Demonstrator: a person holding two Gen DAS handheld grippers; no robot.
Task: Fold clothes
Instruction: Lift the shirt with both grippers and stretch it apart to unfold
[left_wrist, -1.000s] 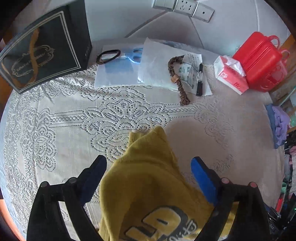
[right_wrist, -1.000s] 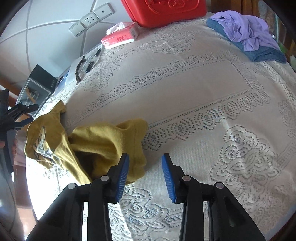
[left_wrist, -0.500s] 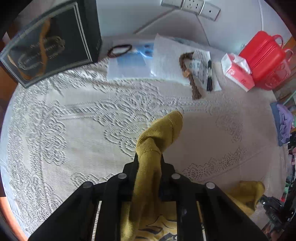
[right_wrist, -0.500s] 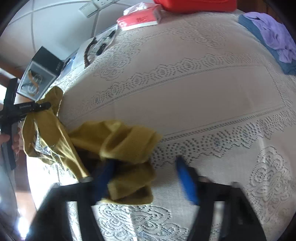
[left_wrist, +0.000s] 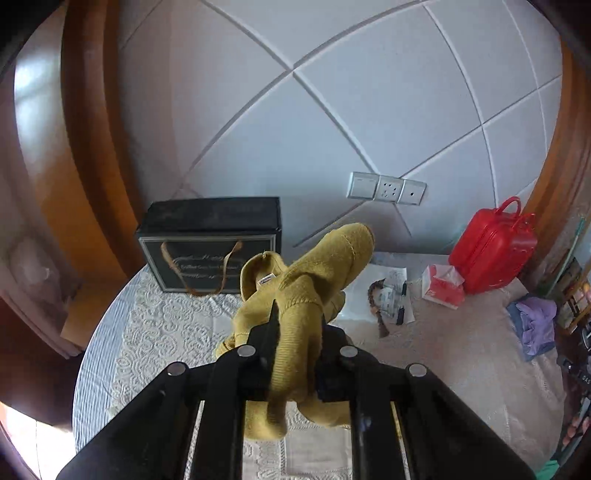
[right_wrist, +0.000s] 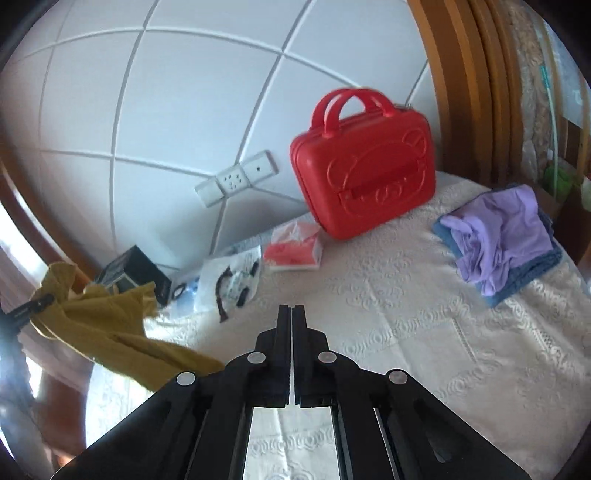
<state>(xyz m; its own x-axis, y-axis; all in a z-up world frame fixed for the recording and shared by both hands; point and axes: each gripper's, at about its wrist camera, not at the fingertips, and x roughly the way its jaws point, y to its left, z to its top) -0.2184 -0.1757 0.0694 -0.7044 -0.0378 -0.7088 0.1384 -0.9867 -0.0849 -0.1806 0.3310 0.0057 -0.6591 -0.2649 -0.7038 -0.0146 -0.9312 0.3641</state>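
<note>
While our left claw (left_wrist: 295, 328) is clamped on a bunch of the mustard-yellow sweater (left_wrist: 306, 295), the garment hangs lifted off the desk (left_wrist: 461, 369), cuff end poking up past the fingers. In the right wrist view the same sweater (right_wrist: 110, 325) stretches from the left claw at far left down toward our right claw (right_wrist: 291, 314). Right claw's jaws are pressed together with only a thin slit between them; no cloth shows at the tips, and we can't tell whether any fabric is caught lower down, out of sight.

Landmark is the red case (right_wrist: 364, 166), standing at the back of the lace-covered desk against the white panelled wall (right_wrist: 166, 110):
- pink tissue pack (right_wrist: 293, 249) just beside the case, on its left
- papers with a braided cord and a pen (left_wrist: 388, 295) further left of the case
- black gift box (left_wrist: 210, 243) well left of the case, at the wall
- wall sockets (left_wrist: 386, 188) up and left of the case
- purple and blue clothes pile (right_wrist: 498, 229) right of the case, near the desk edge

Sweater sits well left of the case, in front of the black box.
</note>
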